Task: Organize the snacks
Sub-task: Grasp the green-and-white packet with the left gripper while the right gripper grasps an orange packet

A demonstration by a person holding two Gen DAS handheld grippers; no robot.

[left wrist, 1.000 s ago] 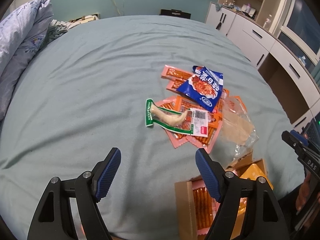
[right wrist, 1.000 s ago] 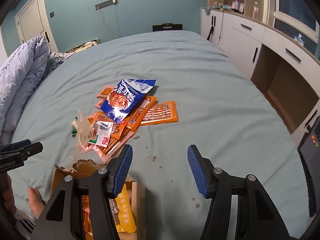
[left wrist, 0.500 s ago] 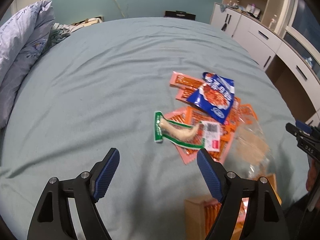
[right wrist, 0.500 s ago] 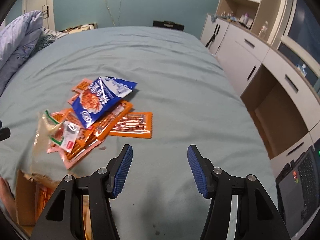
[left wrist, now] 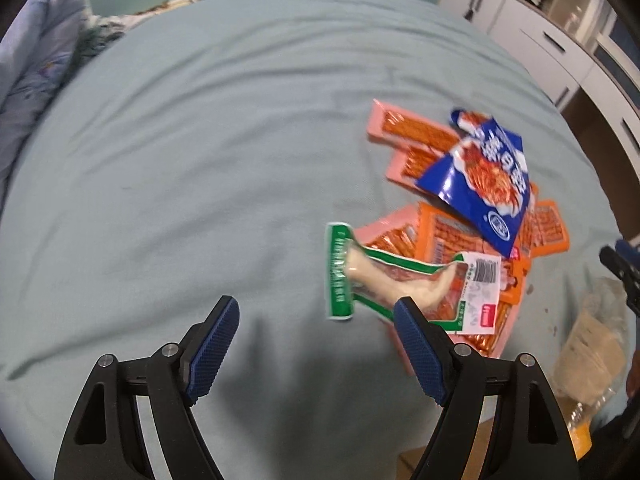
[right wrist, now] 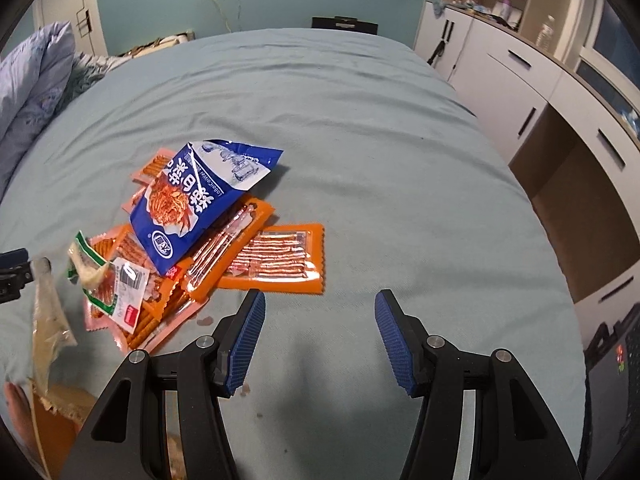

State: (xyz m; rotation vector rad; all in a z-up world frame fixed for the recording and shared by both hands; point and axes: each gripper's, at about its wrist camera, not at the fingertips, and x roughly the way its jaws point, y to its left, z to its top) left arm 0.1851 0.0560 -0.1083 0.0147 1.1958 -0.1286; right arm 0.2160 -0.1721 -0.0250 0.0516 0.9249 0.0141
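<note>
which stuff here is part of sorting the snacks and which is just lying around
Part of the job:
- blue snack bag
- orange stick packs
- pink stick packs
- green-edged chicken foot pack
- cardboard box
- clear plastic bag

Just lying about:
- bedsheet
- folded duvet
- white cabinets
- laptop

Bed sheet (left wrist: 180, 168) bare left of the snack pile (left wrist: 460, 240): clear passage. Pile overlaps, blue bag (right wrist: 200, 200) topmost. Sheet right of the orange packet (right wrist: 280, 260) open up to the cabinets (right wrist: 540, 80). Crumpled clear bag (left wrist: 592, 344) crowds the near-right edge.
</note>
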